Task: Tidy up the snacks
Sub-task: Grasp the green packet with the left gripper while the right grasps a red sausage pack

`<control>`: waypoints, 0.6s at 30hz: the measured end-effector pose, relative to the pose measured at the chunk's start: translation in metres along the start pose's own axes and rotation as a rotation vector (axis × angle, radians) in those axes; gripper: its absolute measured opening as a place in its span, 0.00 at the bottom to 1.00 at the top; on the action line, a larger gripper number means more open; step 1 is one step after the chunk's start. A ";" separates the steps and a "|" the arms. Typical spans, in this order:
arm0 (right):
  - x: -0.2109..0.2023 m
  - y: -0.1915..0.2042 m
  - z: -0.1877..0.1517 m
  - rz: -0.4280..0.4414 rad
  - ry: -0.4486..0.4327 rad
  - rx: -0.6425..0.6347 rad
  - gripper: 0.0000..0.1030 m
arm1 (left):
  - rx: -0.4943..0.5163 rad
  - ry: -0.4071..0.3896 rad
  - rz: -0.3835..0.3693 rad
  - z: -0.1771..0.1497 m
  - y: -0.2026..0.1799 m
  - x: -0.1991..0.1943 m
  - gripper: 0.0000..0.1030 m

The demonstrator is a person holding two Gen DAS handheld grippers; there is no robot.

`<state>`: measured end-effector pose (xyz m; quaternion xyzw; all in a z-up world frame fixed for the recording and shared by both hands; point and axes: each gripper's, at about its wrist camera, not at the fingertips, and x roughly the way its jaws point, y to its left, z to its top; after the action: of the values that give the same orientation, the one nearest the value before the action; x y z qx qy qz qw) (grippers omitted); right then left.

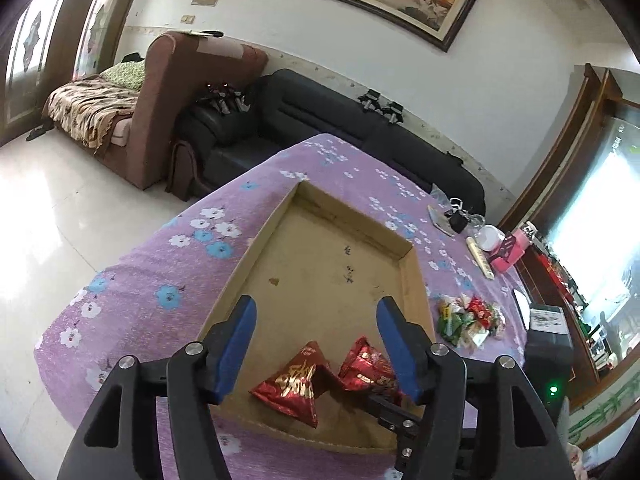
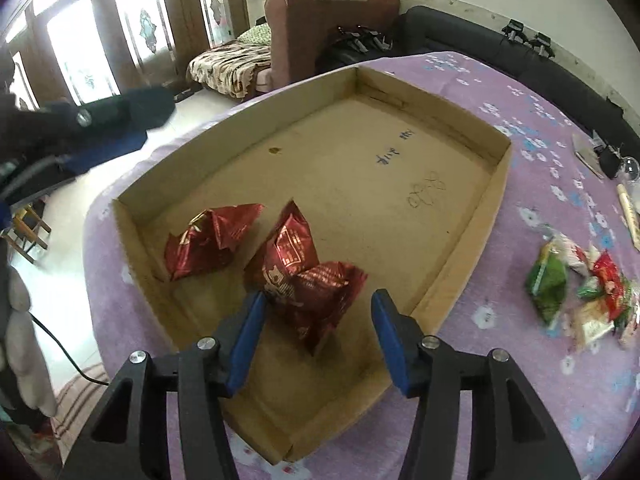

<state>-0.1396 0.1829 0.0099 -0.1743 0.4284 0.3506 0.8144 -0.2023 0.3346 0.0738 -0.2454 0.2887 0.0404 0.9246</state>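
A shallow cardboard tray (image 1: 256, 240) lies on the purple flowered cloth. Two red foil snack packets (image 1: 290, 388) (image 1: 366, 368) rest on its near end. My left gripper (image 1: 316, 308) hovers open above them, nothing between its blue pads. In the right wrist view, one red packet (image 2: 208, 240) lies near the tray's (image 2: 472, 248) left wall. The other red packet (image 2: 308, 284) sits just ahead of my right gripper (image 2: 319, 302), which is open; its right pad stands clear of the foil. A pile of mixed green, red and white snacks (image 1: 468, 320) (image 2: 580, 292) lies on the cloth right of the tray.
Small items stand at the table's far right: a pink box (image 1: 510, 252), a white cup (image 1: 490, 238), keys (image 1: 456, 212). The left gripper's body (image 2: 120, 120) shows at upper left in the right wrist view. A dark sofa (image 1: 320, 104) lies beyond the table.
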 end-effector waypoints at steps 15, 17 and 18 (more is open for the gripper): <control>-0.084 -0.230 -0.071 -0.133 -0.184 0.510 0.57 | 0.211 0.121 -0.140 -0.020 -0.091 0.036 0.72; -0.085 -0.247 -0.074 -0.160 -0.194 0.510 0.57 | 0.232 0.154 -0.150 -0.026 -0.104 0.046 0.72; -0.086 -0.249 -0.075 -0.171 -0.203 0.492 0.57 | 0.242 0.167 -0.153 -0.029 -0.111 0.051 0.72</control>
<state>-0.0362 -0.0694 0.0333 0.0292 0.4008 0.1815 0.8976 -0.1508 0.2202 0.0727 -0.1561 0.3479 -0.0856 0.9205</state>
